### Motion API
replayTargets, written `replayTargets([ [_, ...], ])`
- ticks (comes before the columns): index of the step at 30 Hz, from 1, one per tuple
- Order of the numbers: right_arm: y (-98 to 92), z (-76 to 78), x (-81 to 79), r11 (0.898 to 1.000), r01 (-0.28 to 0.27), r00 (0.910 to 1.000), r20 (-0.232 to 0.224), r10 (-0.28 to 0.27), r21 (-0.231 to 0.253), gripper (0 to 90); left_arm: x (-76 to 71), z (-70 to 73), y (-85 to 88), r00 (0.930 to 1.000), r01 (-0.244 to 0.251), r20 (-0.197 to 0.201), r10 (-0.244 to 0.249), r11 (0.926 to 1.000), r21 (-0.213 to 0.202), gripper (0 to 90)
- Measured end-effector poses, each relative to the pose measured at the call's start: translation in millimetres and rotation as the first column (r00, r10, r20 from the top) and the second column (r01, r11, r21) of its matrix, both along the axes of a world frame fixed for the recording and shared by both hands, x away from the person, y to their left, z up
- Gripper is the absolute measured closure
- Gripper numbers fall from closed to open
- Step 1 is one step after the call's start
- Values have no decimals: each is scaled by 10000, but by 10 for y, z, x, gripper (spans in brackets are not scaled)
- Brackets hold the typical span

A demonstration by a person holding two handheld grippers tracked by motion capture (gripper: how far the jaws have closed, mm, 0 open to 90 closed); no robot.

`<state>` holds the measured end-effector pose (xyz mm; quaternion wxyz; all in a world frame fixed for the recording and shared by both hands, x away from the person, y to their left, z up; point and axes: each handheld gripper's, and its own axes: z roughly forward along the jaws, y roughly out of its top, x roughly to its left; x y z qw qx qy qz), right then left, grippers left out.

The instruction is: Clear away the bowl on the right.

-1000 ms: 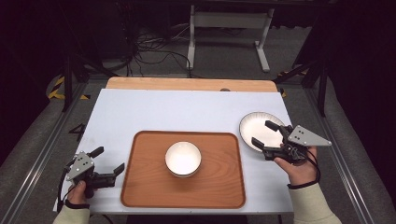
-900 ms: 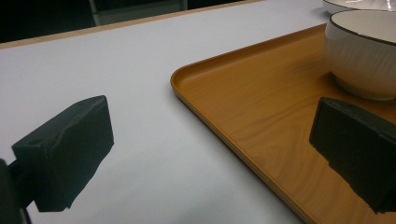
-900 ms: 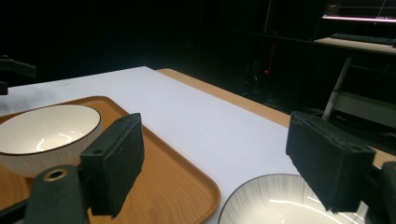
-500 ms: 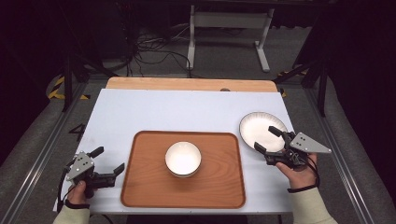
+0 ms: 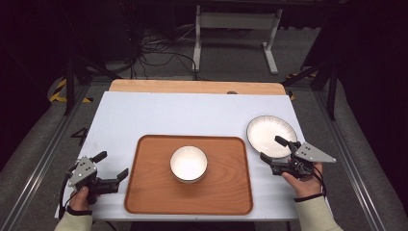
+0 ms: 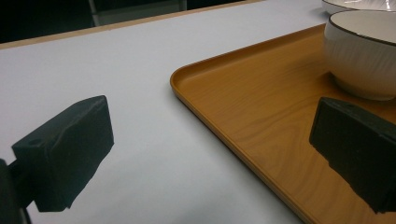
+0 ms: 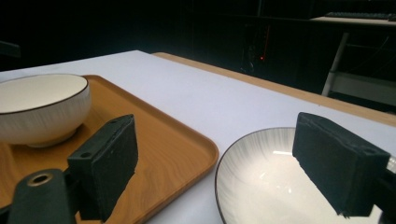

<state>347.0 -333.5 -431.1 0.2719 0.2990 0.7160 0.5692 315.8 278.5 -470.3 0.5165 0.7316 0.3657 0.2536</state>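
At the lower right of the high view, I hold the right claw (image 5: 277,149) with jaws spread apart at the near rim of the white plate (image 5: 271,134), which sits empty on the white worktop (image 5: 192,115) just beside the wooden tray (image 5: 226,192). By my judgement the work is barely begun: the plate is not yet gripped or lifted, and a grasp and a carry are left. A white bowl (image 5: 188,163), empty as far as I can see, stands at the tray's centre. At lower left, the left claw (image 5: 110,168) hangs with jaws wide apart over the tray's left edge, holding nothing. In the right gripper view the plate (image 7: 266,182) lies between the spread jaws.
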Motion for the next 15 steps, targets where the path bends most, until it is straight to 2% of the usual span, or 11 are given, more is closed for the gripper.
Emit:
replayTargets([
  [15, 19, -186, -28, 9997, -37, 9983, -580, 24, -225, 141, 3, -1, -3, 10000, 24, 13, -24, 10000, -9, 5],
])
